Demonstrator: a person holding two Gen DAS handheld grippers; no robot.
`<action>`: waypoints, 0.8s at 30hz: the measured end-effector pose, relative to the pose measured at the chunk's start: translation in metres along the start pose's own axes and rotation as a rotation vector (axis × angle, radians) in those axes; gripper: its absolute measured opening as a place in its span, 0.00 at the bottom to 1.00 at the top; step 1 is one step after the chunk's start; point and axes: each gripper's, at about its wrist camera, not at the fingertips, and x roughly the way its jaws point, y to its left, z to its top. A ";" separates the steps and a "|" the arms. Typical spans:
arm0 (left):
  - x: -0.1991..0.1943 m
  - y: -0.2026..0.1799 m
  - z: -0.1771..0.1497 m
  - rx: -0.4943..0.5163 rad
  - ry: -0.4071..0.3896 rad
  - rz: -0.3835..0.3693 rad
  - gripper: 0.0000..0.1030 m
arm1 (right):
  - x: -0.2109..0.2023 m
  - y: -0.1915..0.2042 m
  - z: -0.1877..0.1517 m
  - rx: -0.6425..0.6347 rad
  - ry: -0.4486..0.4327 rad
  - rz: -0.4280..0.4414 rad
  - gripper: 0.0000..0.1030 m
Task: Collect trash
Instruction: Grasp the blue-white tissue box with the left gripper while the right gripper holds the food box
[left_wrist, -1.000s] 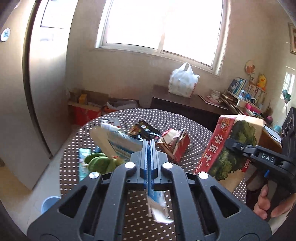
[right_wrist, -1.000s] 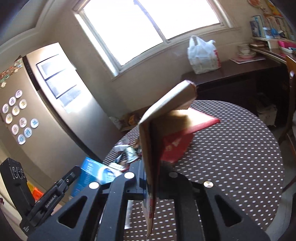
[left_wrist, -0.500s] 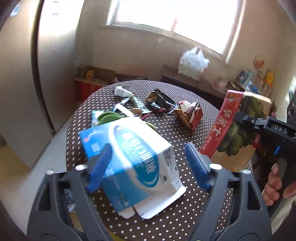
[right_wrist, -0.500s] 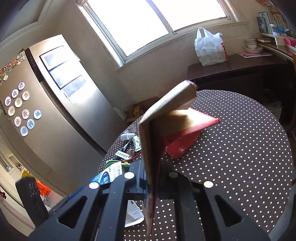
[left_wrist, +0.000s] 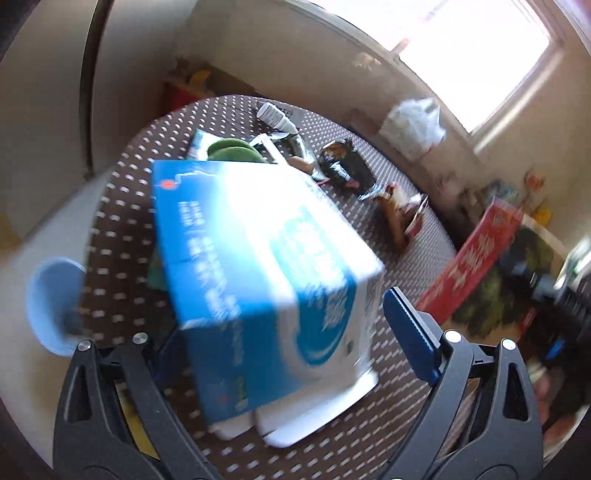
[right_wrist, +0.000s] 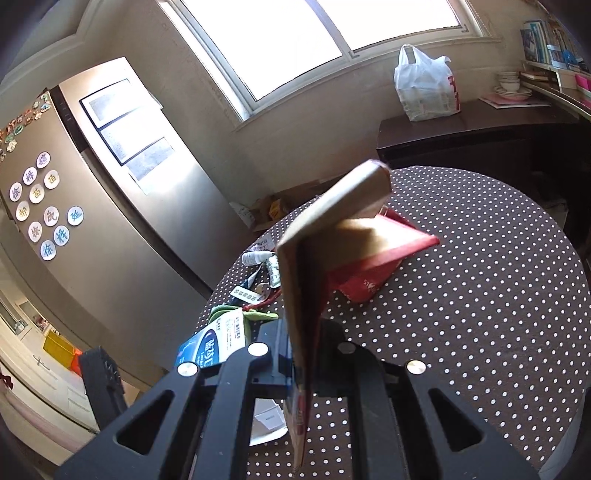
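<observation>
Over a round polka-dot desk (right_wrist: 480, 295), the left tool (left_wrist: 291, 332) stands spread wide, its blue pads either side of a blue-and-white carton (left_wrist: 258, 266) without visibly clamping it; the carton's long axis runs away from the tool, flaps nearest. Only the left view, blurred, shows a light-blue cup (left_wrist: 51, 302) beyond the desk edge. The right tool (right_wrist: 303, 350) is clenched on a flattened cardboard box (right_wrist: 306, 280), edge-on, its long axis pointing up and away.

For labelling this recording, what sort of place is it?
Most likely a home kitchen or dining room: a tall steel refrigerator with round magnets, a round polka-dot table and stacked bowls on a sideboard.
</observation>
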 end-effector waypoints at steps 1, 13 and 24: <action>0.005 -0.003 0.003 -0.001 0.015 -0.047 0.79 | 0.001 0.000 0.000 0.004 0.002 0.000 0.08; -0.028 -0.088 0.002 0.382 -0.155 0.110 0.03 | -0.012 -0.011 0.005 0.026 -0.033 -0.016 0.08; -0.085 -0.074 0.005 0.398 -0.254 0.269 0.03 | -0.009 0.043 0.002 -0.083 -0.022 0.090 0.08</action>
